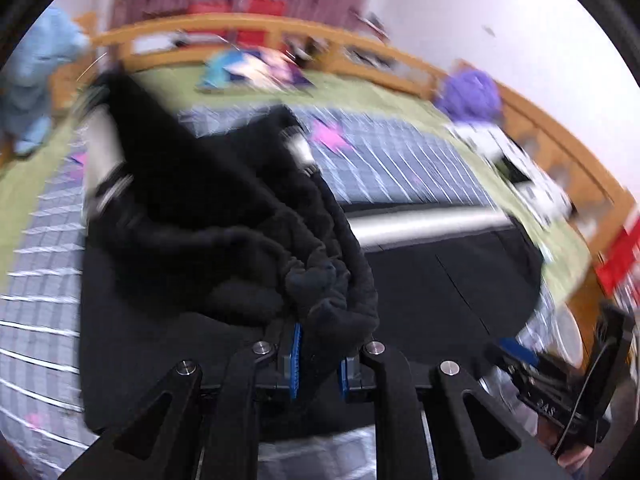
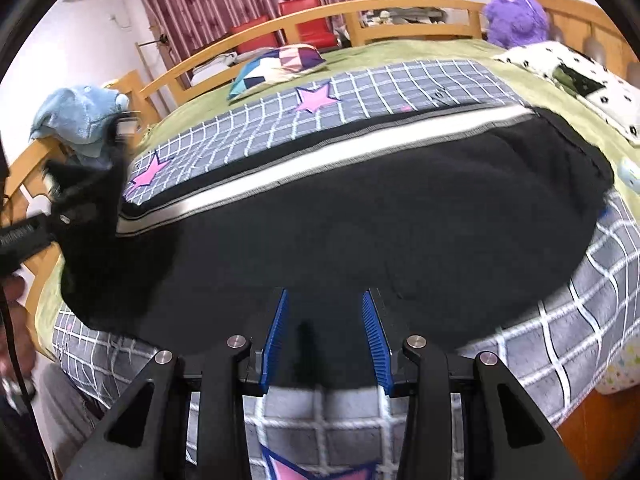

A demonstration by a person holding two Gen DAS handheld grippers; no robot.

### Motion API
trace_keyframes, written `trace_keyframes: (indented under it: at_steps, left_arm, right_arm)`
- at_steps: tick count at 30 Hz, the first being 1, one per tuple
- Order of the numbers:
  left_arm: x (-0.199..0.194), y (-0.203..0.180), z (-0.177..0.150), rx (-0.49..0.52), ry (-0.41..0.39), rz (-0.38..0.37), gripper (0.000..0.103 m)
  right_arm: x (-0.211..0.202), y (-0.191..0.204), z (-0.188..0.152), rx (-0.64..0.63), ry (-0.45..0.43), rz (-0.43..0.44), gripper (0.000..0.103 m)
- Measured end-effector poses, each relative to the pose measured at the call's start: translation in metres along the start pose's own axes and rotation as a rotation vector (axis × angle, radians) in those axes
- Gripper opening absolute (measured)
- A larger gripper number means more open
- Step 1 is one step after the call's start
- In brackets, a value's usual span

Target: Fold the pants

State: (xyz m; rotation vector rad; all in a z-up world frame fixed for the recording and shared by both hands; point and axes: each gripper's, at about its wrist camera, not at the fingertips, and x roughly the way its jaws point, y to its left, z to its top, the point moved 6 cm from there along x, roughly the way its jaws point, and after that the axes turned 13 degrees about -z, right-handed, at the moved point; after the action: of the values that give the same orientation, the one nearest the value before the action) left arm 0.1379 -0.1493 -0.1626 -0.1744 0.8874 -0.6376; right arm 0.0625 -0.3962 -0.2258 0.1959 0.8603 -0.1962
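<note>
Black pants [image 2: 360, 216] with a white side stripe [image 2: 304, 168] lie spread across the bed. My left gripper [image 1: 318, 356] is shut on a bunched fold of the black pants [image 1: 240, 216] and holds it raised above the flat part; the lifted cloth drapes away to the upper left. The left wrist view is blurred by motion. My right gripper [image 2: 325, 320] is open and empty, hovering over the near edge of the pants. The left gripper also shows at the left edge of the right wrist view [image 2: 52, 216], with cloth hanging from it.
The pants rest on a grey checked blanket [image 2: 400, 80] with pink stars over a green bedspread [image 2: 420, 50]. A patchwork pillow [image 2: 276, 64], a purple plush toy [image 2: 516, 16], a spotted white cushion [image 2: 588, 80] and a wooden bed rail [image 2: 320, 16] lie beyond.
</note>
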Motion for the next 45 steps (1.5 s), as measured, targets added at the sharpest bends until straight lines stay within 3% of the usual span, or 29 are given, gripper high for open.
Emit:
trace_keyframes:
  at_steps: [2,4,5,10,12,15,18,22,24,25,26,27,29,31,35,37,40,42,45]
  left_arm:
    - [0.024,-0.008,-0.017,-0.032,0.090,-0.052,0.016]
    - [0.041,-0.006,-0.034,-0.062,0.204,-0.048,0.020]
    - [0.042,-0.005,-0.042,-0.061,0.218,-0.047,0.021]
    - [0.005,-0.002,-0.047,-0.009,0.166,-0.064,0.043]
    - [-0.018,0.005,-0.046,0.001,0.122,-0.053,0.060]
    - [-0.043,0.024,-0.045,0.015,0.070,-0.001,0.061]
    - [-0.057,0.049,-0.041,-0.040,0.055,0.026,0.061]
    - [-0.072,0.083,-0.052,-0.124,0.038,0.024,0.061]
    - [-0.077,0.094,-0.058,-0.149,0.024,0.024,0.061]
    - [-0.079,0.100,-0.059,-0.158,0.018,0.022,0.061]
    - [-0.082,0.105,-0.061,-0.168,0.011,0.020,0.061]
    - [-0.082,0.108,-0.061,-0.176,0.005,0.017,0.061]
    - [-0.086,0.116,-0.062,-0.188,-0.010,0.009,0.061]
    - [-0.087,0.124,-0.063,-0.201,-0.013,0.001,0.061]
    - [-0.083,0.137,-0.066,-0.235,-0.004,-0.010,0.061]
    - [-0.082,0.142,-0.068,-0.247,0.000,-0.010,0.061]
    - [-0.083,0.150,-0.070,-0.267,-0.007,-0.020,0.061]
    - [-0.083,0.152,-0.070,-0.283,-0.009,-0.022,0.061]
    - [-0.082,0.155,-0.072,-0.298,-0.004,-0.028,0.061]
  right_arm:
    - [0.002,-0.005,-0.005,0.010,0.015,0.008,0.039]
    - [0.005,-0.006,-0.009,0.011,0.034,0.021,0.039]
    - [0.006,-0.005,-0.011,0.010,0.038,0.025,0.039]
    - [0.007,0.016,-0.004,-0.015,0.033,0.066,0.041]
    - [0.007,0.029,0.001,-0.023,0.030,0.100,0.043]
    - [0.007,0.056,0.011,-0.028,0.026,0.164,0.045]
    - [0.008,0.082,0.021,-0.015,0.014,0.232,0.047]
    - [0.017,0.119,0.023,-0.072,0.014,0.242,0.047]
    - [0.027,0.140,0.015,-0.138,0.054,0.232,0.037]
    - [0.031,0.148,0.010,-0.173,0.070,0.221,0.019]
    - [0.031,0.151,0.006,-0.208,0.066,0.198,0.015]
    - [0.027,0.154,0.004,-0.258,0.030,0.179,0.013]
    - [0.004,0.144,0.004,-0.242,-0.070,0.226,0.012]
    - [-0.005,0.124,0.000,-0.143,-0.045,0.289,0.009]
    - [0.022,0.123,-0.027,-0.196,0.089,0.210,0.011]
    - [0.016,0.128,-0.027,-0.245,0.056,0.181,0.015]
    - [-0.002,0.135,-0.003,-0.254,-0.018,0.190,0.037]
    - [-0.002,0.142,0.018,-0.253,-0.075,0.169,0.039]
    - [0.025,0.156,0.040,-0.256,-0.068,0.111,0.039]
